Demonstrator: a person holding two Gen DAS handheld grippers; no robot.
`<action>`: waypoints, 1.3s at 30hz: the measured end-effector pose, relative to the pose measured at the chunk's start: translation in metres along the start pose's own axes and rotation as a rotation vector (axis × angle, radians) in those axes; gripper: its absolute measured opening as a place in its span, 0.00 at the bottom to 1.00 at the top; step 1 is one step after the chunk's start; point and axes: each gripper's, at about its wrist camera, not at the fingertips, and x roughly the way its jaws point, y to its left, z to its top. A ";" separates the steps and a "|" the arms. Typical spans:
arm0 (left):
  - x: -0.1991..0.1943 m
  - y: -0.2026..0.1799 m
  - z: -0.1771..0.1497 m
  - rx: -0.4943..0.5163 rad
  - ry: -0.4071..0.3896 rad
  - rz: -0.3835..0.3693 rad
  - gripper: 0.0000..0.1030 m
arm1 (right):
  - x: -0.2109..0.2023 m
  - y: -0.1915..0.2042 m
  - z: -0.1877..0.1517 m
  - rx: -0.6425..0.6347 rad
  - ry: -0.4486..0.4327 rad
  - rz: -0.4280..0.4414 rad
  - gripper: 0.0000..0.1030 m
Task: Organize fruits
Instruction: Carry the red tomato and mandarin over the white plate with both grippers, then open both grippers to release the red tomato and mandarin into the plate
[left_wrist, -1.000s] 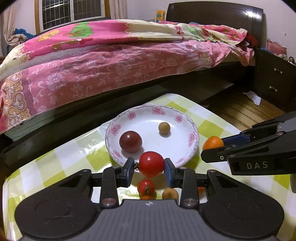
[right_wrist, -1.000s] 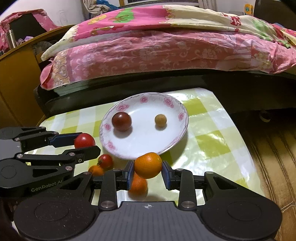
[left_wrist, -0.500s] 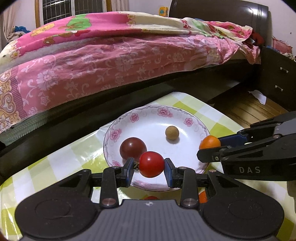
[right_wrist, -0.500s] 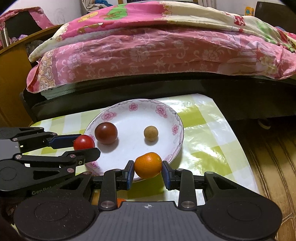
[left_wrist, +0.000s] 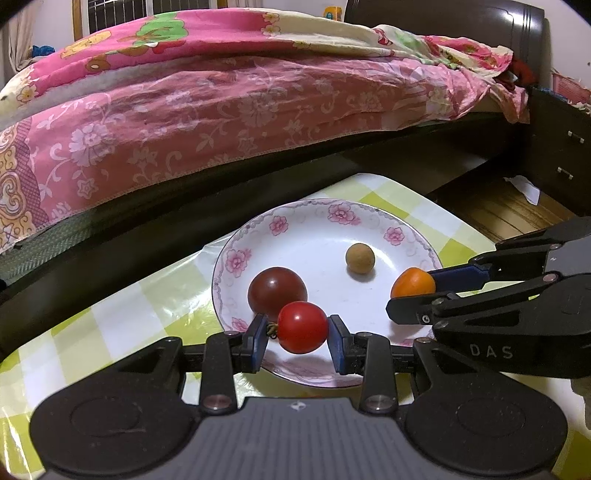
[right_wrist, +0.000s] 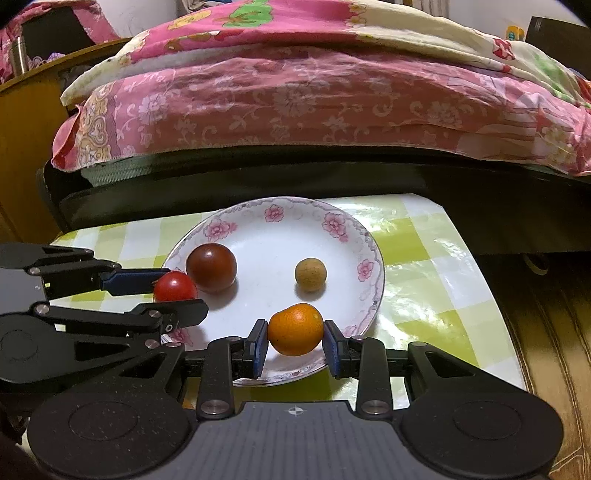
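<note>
A white plate with pink flowers (left_wrist: 369, 216) (right_wrist: 365, 243) sits on a green checked tablecloth. It holds a dark red tomato (left_wrist: 277, 291) (right_wrist: 211, 267) and a small tan round fruit (left_wrist: 360, 258) (right_wrist: 310, 274). My left gripper (left_wrist: 298, 341) (right_wrist: 171, 291) is shut on a red tomato (left_wrist: 303, 326) (right_wrist: 174, 287) and holds it over the plate's near left rim. My right gripper (right_wrist: 295, 347) (left_wrist: 412, 295) is shut on a small orange (right_wrist: 295, 328) (left_wrist: 413, 282) and holds it over the plate's near right part.
A bed with a pink floral quilt (left_wrist: 240, 92) runs along the far side of the table, its dark frame close behind the plate. A dark drawer unit (left_wrist: 561, 147) stands at the right. A wooden cabinet (right_wrist: 22, 147) stands at the left.
Both grippers have moved forward with their fruits, from above the loose fruits at the table's near side to over the plate. The loose fruits are now hidden below the grippers.
</note>
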 end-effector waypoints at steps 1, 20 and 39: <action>0.001 0.000 0.000 0.001 0.001 0.001 0.41 | 0.001 0.000 0.000 -0.003 0.000 -0.001 0.27; 0.013 0.002 0.001 0.006 0.013 0.011 0.41 | 0.011 0.000 0.000 -0.004 -0.007 -0.007 0.28; 0.011 -0.001 0.004 0.024 0.000 0.030 0.41 | 0.006 -0.003 0.002 0.015 -0.031 -0.016 0.28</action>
